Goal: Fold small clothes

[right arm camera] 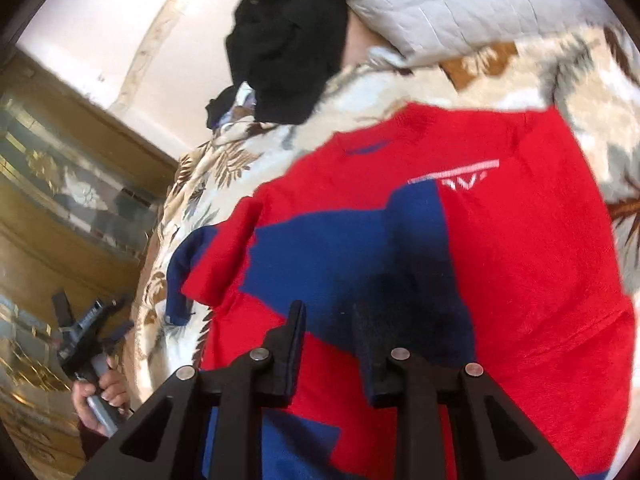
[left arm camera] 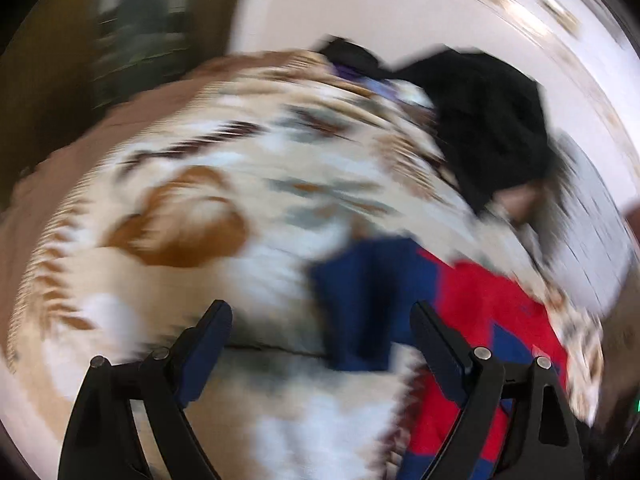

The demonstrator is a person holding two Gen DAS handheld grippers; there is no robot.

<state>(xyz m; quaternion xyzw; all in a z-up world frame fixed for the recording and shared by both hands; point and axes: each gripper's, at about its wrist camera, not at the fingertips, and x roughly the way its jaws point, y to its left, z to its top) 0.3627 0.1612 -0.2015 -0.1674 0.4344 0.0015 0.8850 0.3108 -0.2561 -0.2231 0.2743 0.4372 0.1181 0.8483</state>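
Note:
A red and blue sweater [right arm camera: 500, 260] lies spread on a floral blanket [right arm camera: 192, 184], white print on its chest. My right gripper [right arm camera: 328, 306] hangs just over its blue patch, jaws a narrow gap apart with no fabric pinched between them. In the blurred left wrist view my left gripper [left arm camera: 320, 306] stands wide open above the blanket [left arm camera: 200, 200]; the sweater's blue sleeve [left arm camera: 360, 300] lies under the gap near the right finger, and the red part [left arm camera: 480, 304] lies beyond it. The right wrist view shows the left gripper [right arm camera: 80, 320] off the bed's edge, held by a hand [right arm camera: 104, 396].
A heap of black clothes [right arm camera: 288, 48] sits at the far side of the blanket, also in the left wrist view [left arm camera: 492, 128]. A grey quilted pillow [right arm camera: 460, 0] lies beside it. A wooden cabinet with glass [right arm camera: 60, 184] stands past the bed's edge.

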